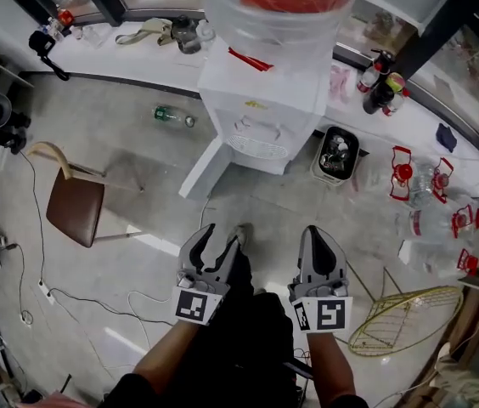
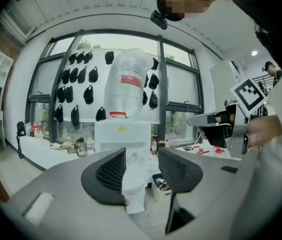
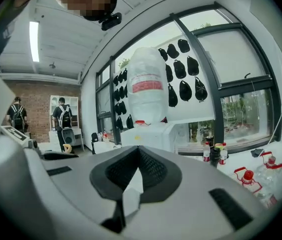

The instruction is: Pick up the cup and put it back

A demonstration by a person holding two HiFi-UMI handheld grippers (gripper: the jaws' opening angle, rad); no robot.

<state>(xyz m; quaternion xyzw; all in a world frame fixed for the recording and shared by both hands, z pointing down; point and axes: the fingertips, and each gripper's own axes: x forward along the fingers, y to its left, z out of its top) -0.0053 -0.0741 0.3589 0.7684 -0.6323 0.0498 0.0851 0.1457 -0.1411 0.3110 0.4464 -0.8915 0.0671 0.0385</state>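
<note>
In the head view, both arms are held forward, side by side, toward the water dispenser. The left claw is parted and the right claw is closed. In the left gripper view, only the distant dispenser is seen between the parted jaws. In the right gripper view, the jaws are met with nothing clamped, and the red label is unreadable. The cup cannot be made out.

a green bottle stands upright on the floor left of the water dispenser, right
Not quite: the green bottle lies on its side, not upright, on the floor left of the water dispenser. The head view shows it.
</note>
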